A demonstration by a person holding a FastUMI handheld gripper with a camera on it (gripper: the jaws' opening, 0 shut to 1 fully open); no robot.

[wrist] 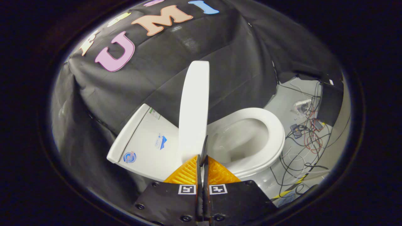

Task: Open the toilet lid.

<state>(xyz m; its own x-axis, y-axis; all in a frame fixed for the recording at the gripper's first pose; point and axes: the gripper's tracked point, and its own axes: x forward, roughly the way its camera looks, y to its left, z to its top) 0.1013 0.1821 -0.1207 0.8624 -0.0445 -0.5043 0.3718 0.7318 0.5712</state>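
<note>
The toilet (251, 147) stands against the black cloth wall, its lid (193, 110) raised upright (edge-on) just ahead of the gripper (202, 160), whose jaws are closed together. Cables (309, 131) litter the floor beyond.

wall: you've got black cloth (220, 72) draped behind | floor: pale grey (287, 97), messy cables (309, 135) on it

The raised toilet lid (194, 110) hides part of the tank (147, 141).
</note>
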